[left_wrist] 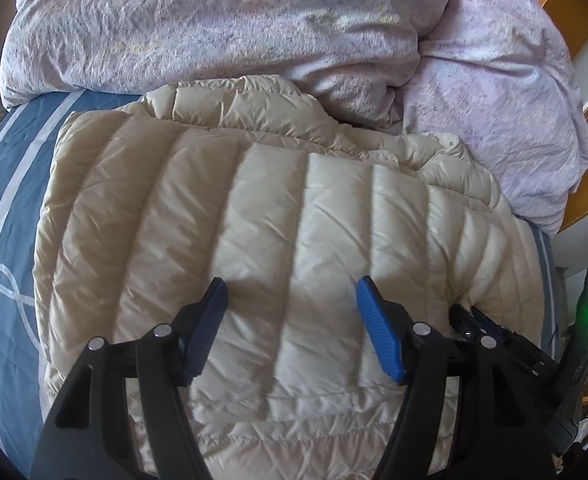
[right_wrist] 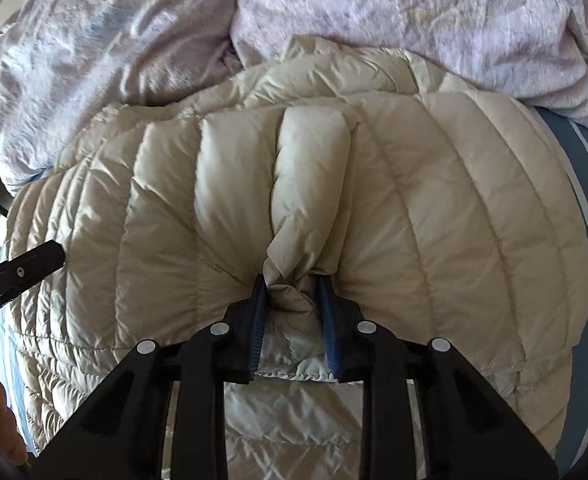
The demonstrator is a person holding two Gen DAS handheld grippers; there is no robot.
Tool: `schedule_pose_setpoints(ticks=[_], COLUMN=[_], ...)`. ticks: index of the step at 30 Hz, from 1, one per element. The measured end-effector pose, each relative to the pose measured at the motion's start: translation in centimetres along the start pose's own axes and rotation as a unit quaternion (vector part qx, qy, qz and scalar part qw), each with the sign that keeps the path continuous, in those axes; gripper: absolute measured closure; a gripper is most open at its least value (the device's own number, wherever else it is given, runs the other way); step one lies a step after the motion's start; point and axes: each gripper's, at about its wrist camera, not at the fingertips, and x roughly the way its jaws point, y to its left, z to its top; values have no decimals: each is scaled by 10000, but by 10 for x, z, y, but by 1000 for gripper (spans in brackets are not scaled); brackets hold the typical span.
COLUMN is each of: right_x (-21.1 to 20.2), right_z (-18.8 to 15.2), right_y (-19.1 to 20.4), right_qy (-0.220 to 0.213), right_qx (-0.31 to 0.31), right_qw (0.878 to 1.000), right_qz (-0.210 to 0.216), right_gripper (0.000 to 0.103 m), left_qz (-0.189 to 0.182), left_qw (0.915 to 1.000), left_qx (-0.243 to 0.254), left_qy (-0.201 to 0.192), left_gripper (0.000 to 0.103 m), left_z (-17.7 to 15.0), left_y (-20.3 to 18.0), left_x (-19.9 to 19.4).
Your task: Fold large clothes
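My right claw (right_wrist: pixel 292 280) pinches a bunched fold of the cream quilted down jacket (right_wrist: pixel 414 208) on the blue-sheeted bed (left_wrist: pixel 2 184). My left claw (left_wrist: pixel 292 288) hangs spread above the jacket, gripping nothing.

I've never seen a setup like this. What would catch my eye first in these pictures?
A puffy cream quilted jacket fills the middle of both views, lying on a blue bedsheet in front of a rumpled pale pink duvet. The right gripper pinches a bunched fold of it near its edge, while the left gripper hangs open above the jacket.
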Motion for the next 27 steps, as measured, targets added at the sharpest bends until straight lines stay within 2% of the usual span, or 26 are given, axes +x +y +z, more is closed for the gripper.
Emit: schedule_pose_setpoints(ticks=[4, 14, 20, 23, 25, 27], right_x=[4, 1, 1, -6, -17, -36], right_z=[0, -4, 3, 8, 8, 6], right_y=[-8, -10, -14, -23, -28, -36], right_qy=[7, -118, 102, 436, 496, 429], right_qx=[234, 227, 183, 266, 274, 198], right_qw=[9997, 9997, 9994, 9968, 9959, 9964], right_qz=[43, 59, 293, 609, 702, 698], right_gripper=[78, 77, 73, 59, 41, 35], left_qz=[153, 744, 900, 899, 825, 753], left_qw=[9998, 9961, 9940, 9942, 9949, 9956], left_qx=[79, 462, 599, 578, 572, 562], left_qy=[22, 100, 164, 138, 94, 4], left_gripper=[36, 34, 34, 34, 34, 30], left_z=[0, -4, -3, -5, -8, -15], left_y=[3, -2, -6, -5, 1, 15], left_x=[7, 31, 31, 19, 5, -16])
